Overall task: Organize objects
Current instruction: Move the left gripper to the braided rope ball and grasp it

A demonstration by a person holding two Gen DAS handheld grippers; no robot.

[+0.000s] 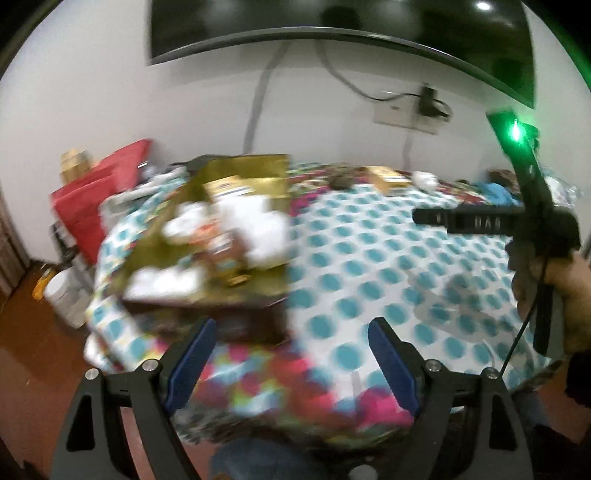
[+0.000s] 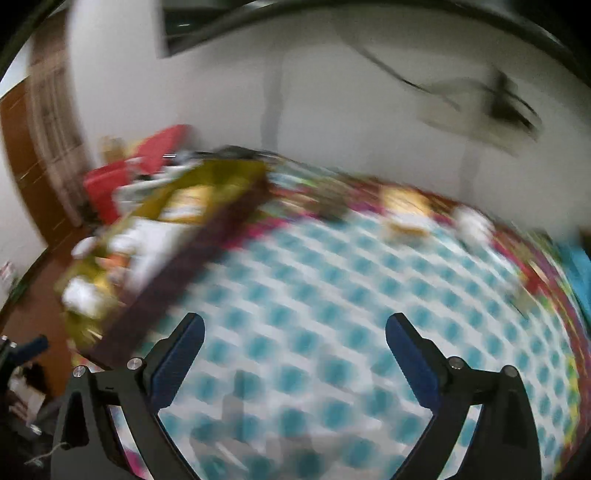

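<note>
- Hovering empty, your right gripper [image 2: 295, 332] stands wide apart over the white, teal-dotted bedsheet [image 2: 332, 302].
- Your left gripper [image 1: 291, 332] gapes too, grasping nothing.
- The gold-lined, dark-walled cardboard box [image 1: 240, 240] of small packets lies ahead-left, nearer your left; loose items sit far ahead.

White wall [image 1: 110, 110] carries a dark screen [image 1: 332, 22] with cables [image 1: 258, 96] dropping to a socket plate [image 1: 410, 114]. Brown floor [image 1: 29, 350] and wooden door [image 2: 33, 155] lie left. Patterned spread [image 1: 369, 266] covers the bed.
</note>
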